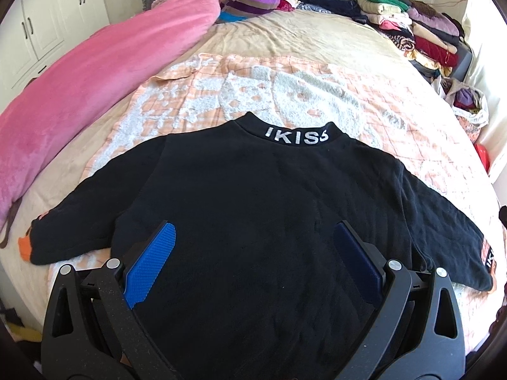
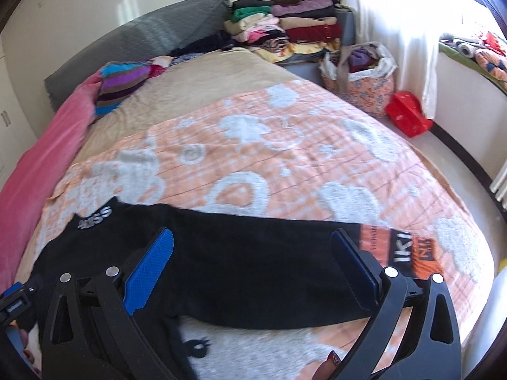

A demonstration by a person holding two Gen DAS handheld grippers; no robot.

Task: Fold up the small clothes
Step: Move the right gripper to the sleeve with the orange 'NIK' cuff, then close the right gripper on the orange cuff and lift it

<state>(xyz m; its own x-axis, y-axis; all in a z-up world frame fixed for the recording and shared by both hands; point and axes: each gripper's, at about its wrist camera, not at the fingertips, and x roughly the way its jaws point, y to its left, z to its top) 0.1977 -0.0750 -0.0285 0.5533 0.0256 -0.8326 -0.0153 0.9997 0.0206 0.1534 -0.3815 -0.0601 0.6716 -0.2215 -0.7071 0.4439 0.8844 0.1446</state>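
A small black sweater [image 1: 253, 196] lies flat on the bed with both sleeves spread out and white "IKISS" letters on its collar [image 1: 296, 134]. My left gripper [image 1: 253, 243] is open above the sweater's lower body and holds nothing. In the right wrist view the sweater's right sleeve [image 2: 253, 243] stretches to the right and ends in an orange and black cuff [image 2: 399, 247]. My right gripper [image 2: 252, 253] is open above that sleeve and is empty. The left gripper's edge [image 2: 14, 297] shows at the far left.
An orange and white patterned blanket [image 2: 285, 164] covers the beige bed. A pink quilt [image 1: 82, 88] lies along the left. A striped garment [image 1: 247, 0] and stacks of folded clothes [image 1: 421, 28] sit at the head. A cloth bag [image 2: 361, 76] and red item [image 2: 408, 114] stand on the floor.
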